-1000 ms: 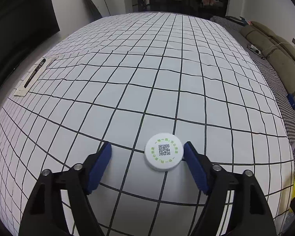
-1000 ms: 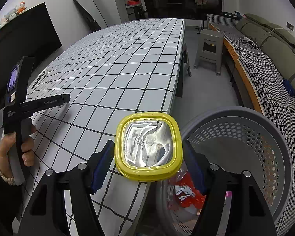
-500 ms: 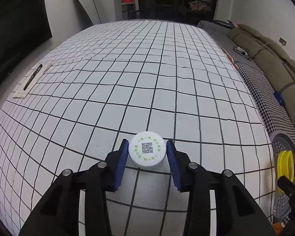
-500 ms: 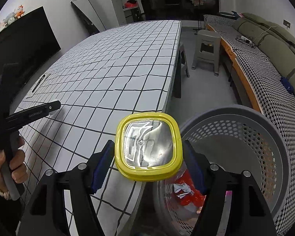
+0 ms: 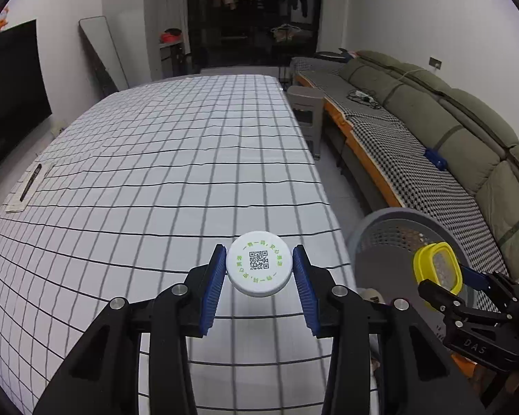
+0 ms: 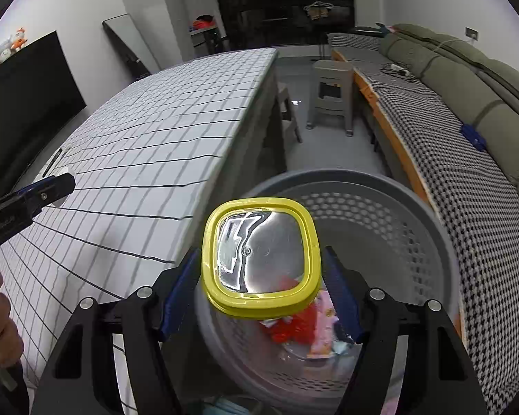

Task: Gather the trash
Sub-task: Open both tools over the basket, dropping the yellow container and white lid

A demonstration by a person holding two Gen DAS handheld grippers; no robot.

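Left wrist view: your left gripper (image 5: pixel 258 276) is clamped on the white cap (image 5: pixel 258 263), blue pads (image 5: pixel 212 290) pressing both sides, cap lifted clear of the gridded table (image 5: pixel 155 173). Cap's flat face with the QR code points up toward the camera; it's round, no long axis. Around it: a pen on a paper slip (image 5: pixel 27 186) at the table's far left edge, grey stool (image 5: pixel 306 110) past the table's right edge, sofa (image 5: pixel 449 121) along the right wall. Grey perforated basket (image 5: pixel 394 221) sits off the table's right edge, nothing between cap and basket. Right wrist view: your right gripper (image 6: pixel 261 294) holds the yellow-rimmed lid (image 6: pixel 259 256) over the basket (image 6: pixel 415 242), its left pad against the rim, a gap showing at the right pad; clear panel faces the camera, rounded square, so no clear long axis. Red and pink trash (image 6: pixel 294 321) lies in the basket below. Versus a second ago: the left jaws were wide open around the cap lying on the table, now closed on it and raised; the lid has moved from the table edge to above the basket.
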